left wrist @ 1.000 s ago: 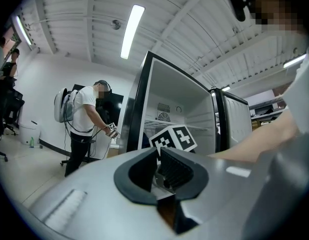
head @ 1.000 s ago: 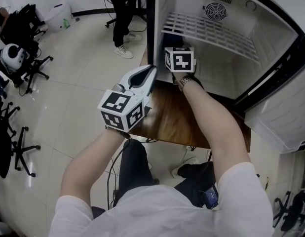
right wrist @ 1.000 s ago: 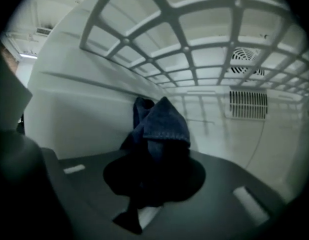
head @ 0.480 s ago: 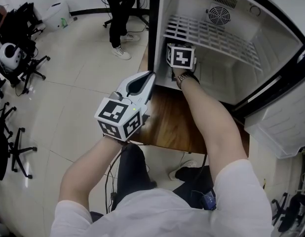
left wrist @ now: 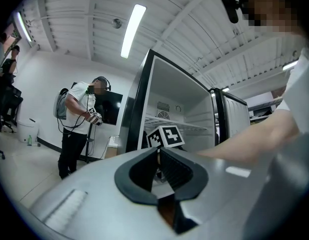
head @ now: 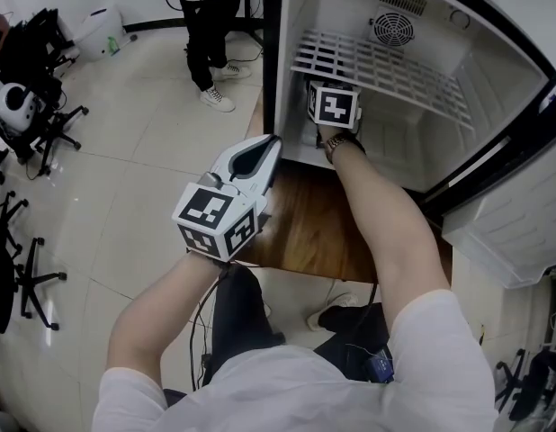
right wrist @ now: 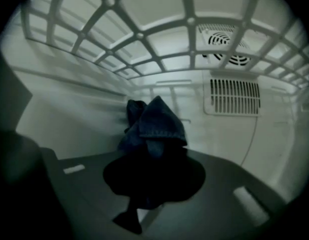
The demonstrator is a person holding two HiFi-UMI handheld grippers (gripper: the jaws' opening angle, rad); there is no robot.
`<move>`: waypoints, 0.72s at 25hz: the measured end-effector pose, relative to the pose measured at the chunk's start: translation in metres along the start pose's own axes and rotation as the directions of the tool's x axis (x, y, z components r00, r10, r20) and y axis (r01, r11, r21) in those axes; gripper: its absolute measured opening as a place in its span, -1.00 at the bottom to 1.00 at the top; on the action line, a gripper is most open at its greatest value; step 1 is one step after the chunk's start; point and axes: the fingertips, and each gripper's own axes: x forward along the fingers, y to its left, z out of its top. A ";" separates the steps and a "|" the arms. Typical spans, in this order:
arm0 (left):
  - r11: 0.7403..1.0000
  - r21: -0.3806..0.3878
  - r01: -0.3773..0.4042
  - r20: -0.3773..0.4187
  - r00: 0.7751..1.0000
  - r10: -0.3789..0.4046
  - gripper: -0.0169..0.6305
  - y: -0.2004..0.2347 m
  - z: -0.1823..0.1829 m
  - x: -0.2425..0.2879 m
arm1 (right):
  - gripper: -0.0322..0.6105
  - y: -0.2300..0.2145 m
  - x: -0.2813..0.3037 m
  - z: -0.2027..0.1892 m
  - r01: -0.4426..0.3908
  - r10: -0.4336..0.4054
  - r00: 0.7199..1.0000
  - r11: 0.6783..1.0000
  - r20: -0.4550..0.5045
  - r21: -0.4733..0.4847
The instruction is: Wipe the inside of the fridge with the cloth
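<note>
right tongs [right wrist: 153, 156] slid inside fridge [head: 350, 12], clamped on cloth [right wrist: 157, 119], left tongs [left wrist: 158, 154] closed

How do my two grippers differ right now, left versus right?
The left gripper is shut and empty, while the right gripper is shut on the cloth. The left gripper hangs outside the fridge, and the right gripper reaches inside, under the shelf. Both point towards the fridge.
</note>
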 end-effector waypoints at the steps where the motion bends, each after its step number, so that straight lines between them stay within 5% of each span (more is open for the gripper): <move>1: 1.000 0.001 0.003 -0.001 1.000 -0.003 -0.89 -0.002 0.000 0.001 | -0.67 -0.004 -0.001 -0.001 0.007 -0.007 1.000 1.000 -0.001 -0.004; 18: 0.995 0.018 0.100 -0.026 0.995 -0.099 -0.89 -0.049 -0.004 0.032 | -0.67 -0.124 -0.044 -0.020 0.204 -0.203 0.979 0.979 -0.036 0.016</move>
